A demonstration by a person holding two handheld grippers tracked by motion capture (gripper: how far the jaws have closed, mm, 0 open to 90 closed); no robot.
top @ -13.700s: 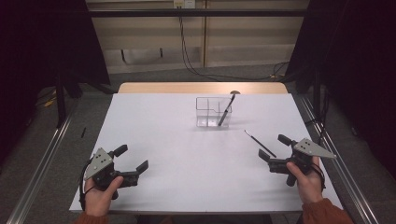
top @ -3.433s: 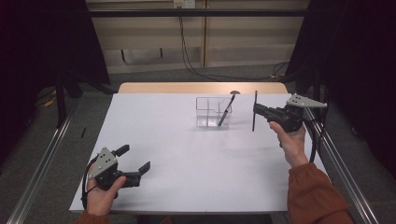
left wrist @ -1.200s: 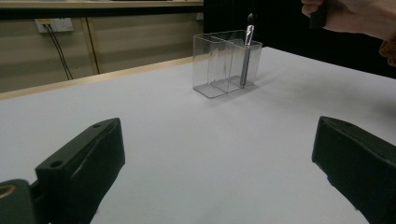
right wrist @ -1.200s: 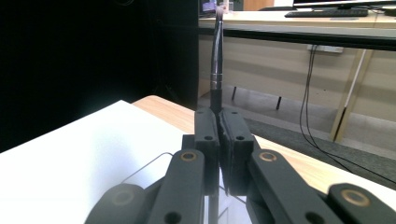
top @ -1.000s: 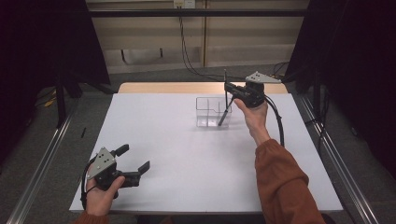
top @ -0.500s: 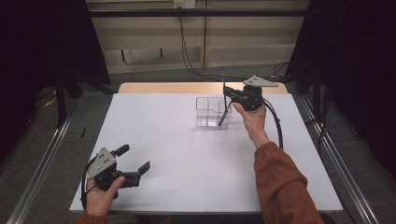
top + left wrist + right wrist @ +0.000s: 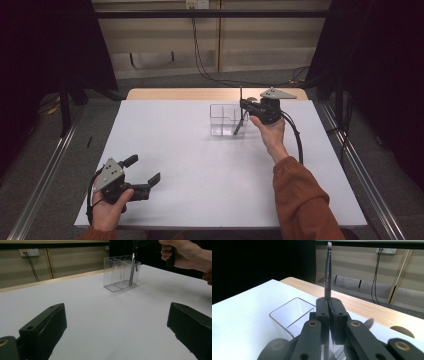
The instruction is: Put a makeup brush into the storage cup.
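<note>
1. Directly below the right gripper (image 7: 248,106), a clear organizer (image 7: 227,120) is standing on the white table (image 7: 200,165), its open top facing up toward the jaws.
2. Clamped between the closed jaws, a slim makeup brush (image 7: 328,272) is being held upright; in the right gripper view its bristle tip is pointing up above the pads, and the shaft is running down behind them toward the box.
3. Long axis: the brush is standing close to vertical, so it is lining up with the compartment opening rather than lying across it. In the left gripper view its lower end (image 7: 132,270) appears to be entering the compartment nearest that hand, though the exact depth cannot be read through the clear wall.
4. A second brush (image 7: 239,125) is already leaning inside the same end of the box, with a soft fluffy head (image 7: 369,323) showing just beyond the right jaws.
5. The left gripper (image 7: 142,176) is resting well apart at the near edge, jaws spread wide and holding nothing; the right hand is plainly the nearer one.
6. Judgement: the coming move is calling for a straight descent and release, keeping clear of the leaning brush.
</note>
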